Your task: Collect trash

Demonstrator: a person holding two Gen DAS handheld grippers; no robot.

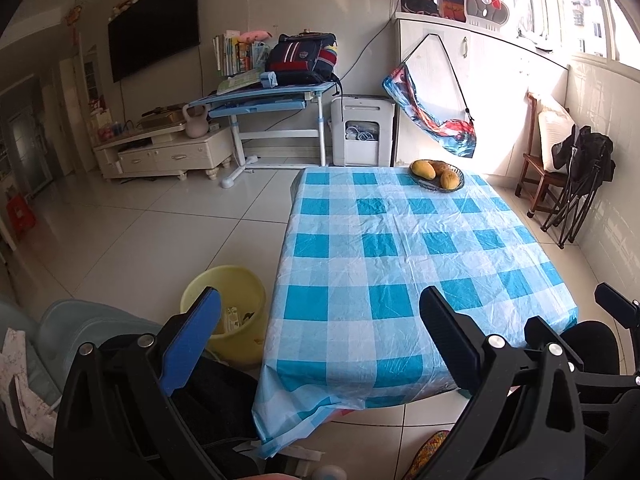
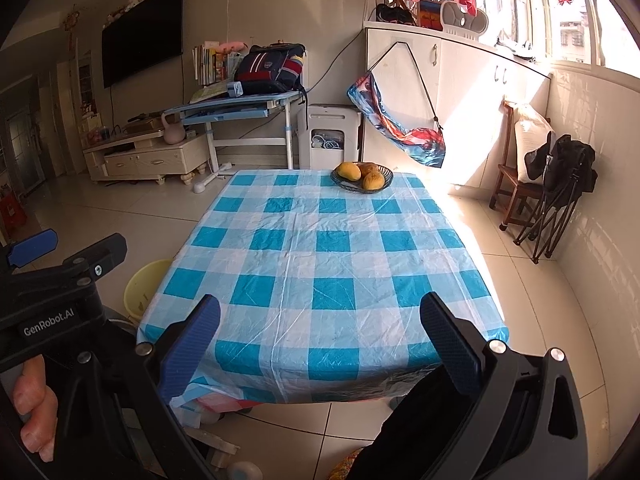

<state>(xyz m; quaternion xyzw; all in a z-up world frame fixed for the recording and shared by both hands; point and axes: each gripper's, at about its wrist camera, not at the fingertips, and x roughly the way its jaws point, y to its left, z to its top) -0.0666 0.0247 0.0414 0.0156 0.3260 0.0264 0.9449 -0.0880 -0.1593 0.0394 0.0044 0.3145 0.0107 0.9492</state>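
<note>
A yellow trash bin [image 1: 224, 312] stands on the floor at the table's near left corner, with some scraps of paper trash inside; its rim also shows in the right wrist view [image 2: 140, 288]. My left gripper [image 1: 320, 320] is open and empty, held above the near edge of the table with the blue-and-white checked cloth [image 1: 400, 264]. My right gripper [image 2: 320, 320] is open and empty, over the same near edge [image 2: 320, 264]. The left gripper also shows at the left of the right wrist view [image 2: 60, 256]. No loose trash shows on the cloth.
A dark bowl of mangoes [image 1: 437, 175] sits at the table's far end [image 2: 362, 176]. A wooden chair and a folded black chair [image 1: 572, 184] stand by the right wall. A blue desk [image 1: 272, 100], white appliance and TV cabinet line the far wall.
</note>
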